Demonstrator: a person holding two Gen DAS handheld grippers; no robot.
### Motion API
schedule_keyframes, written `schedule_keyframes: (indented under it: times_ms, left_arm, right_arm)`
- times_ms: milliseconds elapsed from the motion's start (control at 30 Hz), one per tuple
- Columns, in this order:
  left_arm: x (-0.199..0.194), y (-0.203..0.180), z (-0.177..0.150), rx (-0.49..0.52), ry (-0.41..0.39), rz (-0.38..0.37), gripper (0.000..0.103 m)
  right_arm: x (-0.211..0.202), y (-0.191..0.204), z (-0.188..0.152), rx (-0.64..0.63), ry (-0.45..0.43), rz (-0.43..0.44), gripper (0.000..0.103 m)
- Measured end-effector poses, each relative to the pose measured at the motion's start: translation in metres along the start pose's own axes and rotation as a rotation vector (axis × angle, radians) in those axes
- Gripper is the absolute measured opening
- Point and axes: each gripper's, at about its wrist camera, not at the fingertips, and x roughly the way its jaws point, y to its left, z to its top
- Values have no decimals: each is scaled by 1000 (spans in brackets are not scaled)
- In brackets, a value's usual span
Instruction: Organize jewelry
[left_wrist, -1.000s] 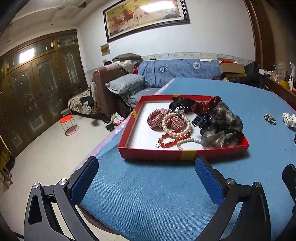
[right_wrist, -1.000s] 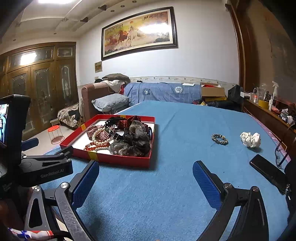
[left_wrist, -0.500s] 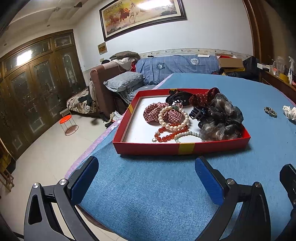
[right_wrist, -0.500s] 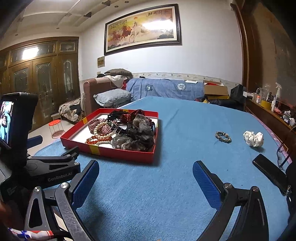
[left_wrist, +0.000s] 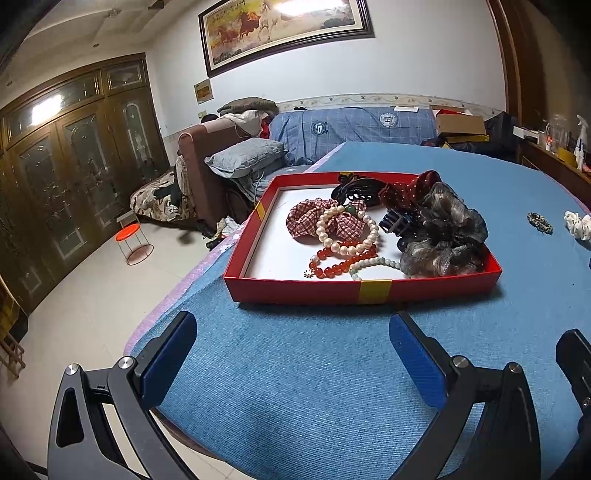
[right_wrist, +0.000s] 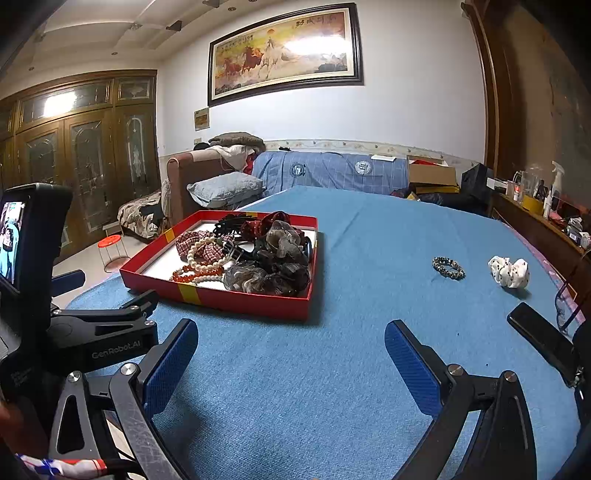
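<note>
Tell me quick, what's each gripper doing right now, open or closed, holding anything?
Left gripper: open, holding nothing.
Right gripper: open, holding nothing.

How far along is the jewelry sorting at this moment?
Mostly done: the red tray already holds pearl and red bead strands, scrunchies and hair claws. Nothing is in hand: the left gripper and right gripper are both open and empty above the blue cloth. Left: the dark beaded bracelet and white dotted scrunchie lie outside the tray.
</note>
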Motion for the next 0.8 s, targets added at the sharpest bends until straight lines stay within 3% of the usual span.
schedule_keyframes:
  times_ms: [800]
  left_arm:
    - [8, 8, 2, -8, 27, 18, 103]
  right_arm:
    - [-1, -6, 4, 22, -10, -7, 103]
